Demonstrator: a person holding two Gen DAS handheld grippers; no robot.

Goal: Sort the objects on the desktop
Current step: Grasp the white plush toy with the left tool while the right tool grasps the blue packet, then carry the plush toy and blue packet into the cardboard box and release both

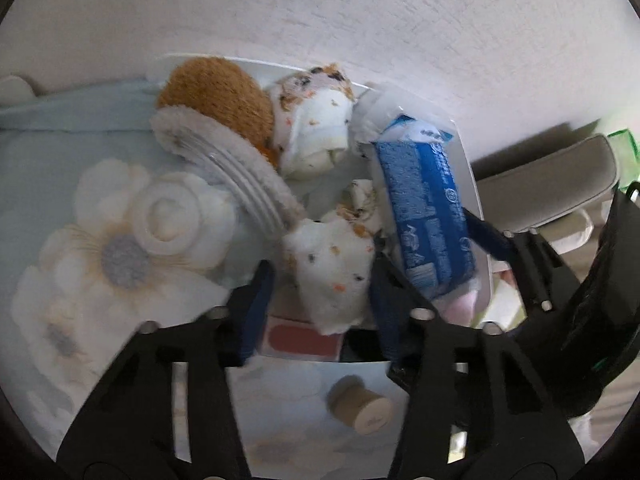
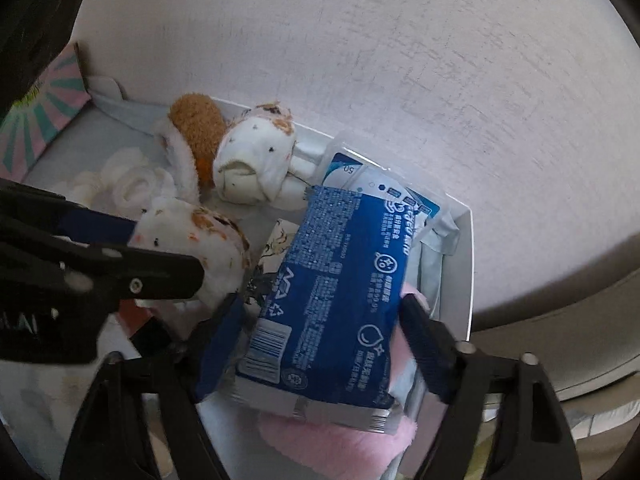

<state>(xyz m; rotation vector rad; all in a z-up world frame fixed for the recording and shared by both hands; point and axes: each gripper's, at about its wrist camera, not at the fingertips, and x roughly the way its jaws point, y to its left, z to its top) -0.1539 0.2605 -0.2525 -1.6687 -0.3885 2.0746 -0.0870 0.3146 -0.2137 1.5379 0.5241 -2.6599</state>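
A white plush toy with orange and black spots [image 1: 332,280] lies at the near end of a white box [image 1: 474,188]. My left gripper [image 1: 320,304] is shut on it, one blue pad on each side; the right wrist view shows the same grip [image 2: 168,248] on the toy [image 2: 208,240]. A blue packet of wipes [image 2: 340,292] leans over the box's right side, and my right gripper [image 2: 324,340] is shut on its lower half. In the left wrist view one right finger [image 1: 486,238] presses the packet [image 1: 424,216].
The box [image 2: 468,272] also holds a brown plush [image 1: 216,96], a second spotted white plush [image 1: 316,128], a pink fluffy item [image 2: 332,444] and another wipes pack [image 2: 360,176]. A beige spool [image 1: 362,410] and white ring [image 1: 170,216] lie on the floral cloth. The wall is behind; a grey chair [image 1: 548,188] stands right.
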